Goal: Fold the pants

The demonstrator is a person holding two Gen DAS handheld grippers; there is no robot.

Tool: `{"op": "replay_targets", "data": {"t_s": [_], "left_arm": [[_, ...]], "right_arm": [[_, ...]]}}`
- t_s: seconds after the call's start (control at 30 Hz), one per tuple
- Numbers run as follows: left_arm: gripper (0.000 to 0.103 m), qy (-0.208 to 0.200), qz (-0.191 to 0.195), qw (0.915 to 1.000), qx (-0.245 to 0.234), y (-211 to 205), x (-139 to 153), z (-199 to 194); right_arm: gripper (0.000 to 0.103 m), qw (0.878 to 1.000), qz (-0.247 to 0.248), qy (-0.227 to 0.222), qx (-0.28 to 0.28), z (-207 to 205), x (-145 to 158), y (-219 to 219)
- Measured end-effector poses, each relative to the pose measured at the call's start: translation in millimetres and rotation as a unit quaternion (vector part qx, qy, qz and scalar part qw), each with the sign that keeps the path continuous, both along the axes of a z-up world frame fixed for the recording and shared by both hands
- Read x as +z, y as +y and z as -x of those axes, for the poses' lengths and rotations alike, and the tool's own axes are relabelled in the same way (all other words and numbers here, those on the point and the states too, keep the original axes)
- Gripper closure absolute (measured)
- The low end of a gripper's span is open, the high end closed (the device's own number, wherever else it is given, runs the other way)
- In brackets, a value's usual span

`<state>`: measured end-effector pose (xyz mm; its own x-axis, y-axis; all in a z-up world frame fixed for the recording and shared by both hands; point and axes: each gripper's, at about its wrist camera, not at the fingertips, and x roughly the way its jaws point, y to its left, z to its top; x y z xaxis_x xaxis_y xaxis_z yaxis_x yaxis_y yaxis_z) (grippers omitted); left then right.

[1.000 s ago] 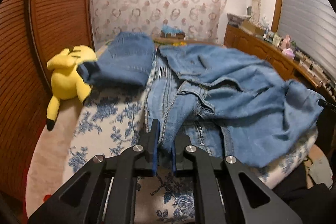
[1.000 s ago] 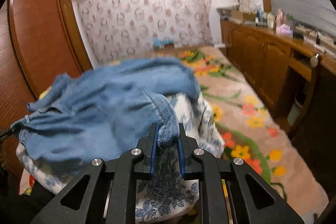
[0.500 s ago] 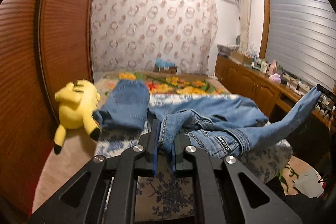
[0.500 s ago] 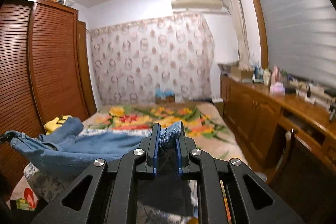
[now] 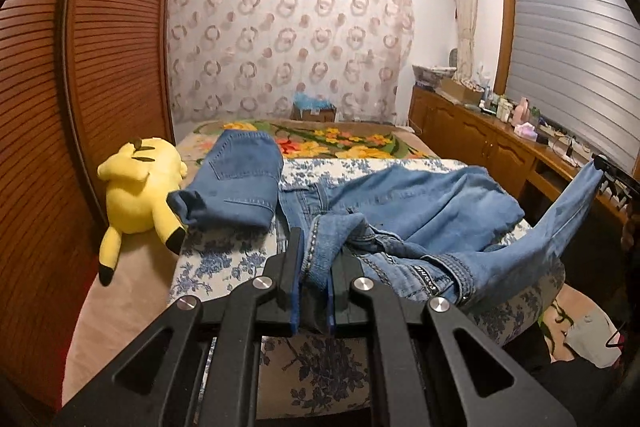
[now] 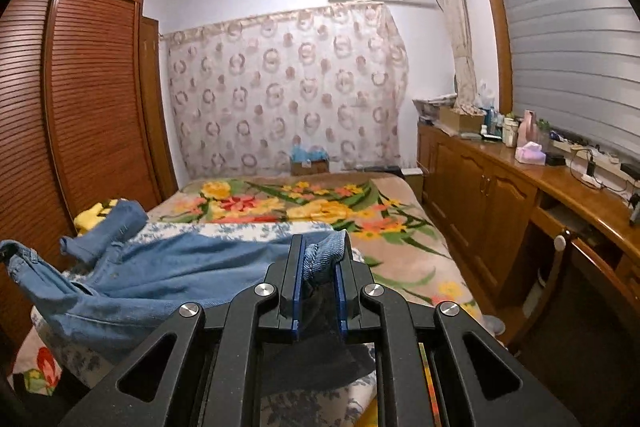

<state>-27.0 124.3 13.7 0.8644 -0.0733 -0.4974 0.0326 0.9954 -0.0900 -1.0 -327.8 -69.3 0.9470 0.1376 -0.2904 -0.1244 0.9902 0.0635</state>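
Light-blue denim pants (image 5: 420,203) sprawl rumpled across the bed, two edges lifted; possibly partly unfolded.

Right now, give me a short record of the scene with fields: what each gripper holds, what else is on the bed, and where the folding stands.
left gripper: shut on the waistband end of the light blue denim jeans
right gripper: shut on a bunched edge of the same jeans
jeans state: unfolded, stretched between both grippers, middle resting on the blue floral bedspread
folded item: darker blue denim pants, lying folded on the bedspread
beside it: yellow plush toy
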Motion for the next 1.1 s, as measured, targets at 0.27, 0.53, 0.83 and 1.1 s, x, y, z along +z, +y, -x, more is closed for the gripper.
{"op": "replay_targets", "data": {"t_s": [0.27, 0.53, 0.83, 1.1], "left_arm": [[0.093, 0.002, -0.01, 0.9998, -0.016, -13.8, 7.0, -41.5], [0.093, 0.02, -0.024, 0.9992, -0.025, -23.3, -1.0, -112.6], [0.093, 0.067, -0.016, 0.9975, -0.019, -16.0, -29.4, -168.9], [0.093, 0.093, -0.016, 0.9955, -0.01, -11.7, -45.4, -211.2]], "right_arm": [[0.09, 1.0, 0.013, 0.006, -0.011, -9.2, 20.3, 13.9], [0.09, 0.999, 0.027, 0.021, -0.024, -61.1, 13.2, 25.0], [0.09, 0.998, 0.026, 0.048, -0.029, -114.7, 10.1, 32.0], [0.09, 0.996, 0.033, 0.072, -0.034, -160.1, 10.0, 41.9]]}}
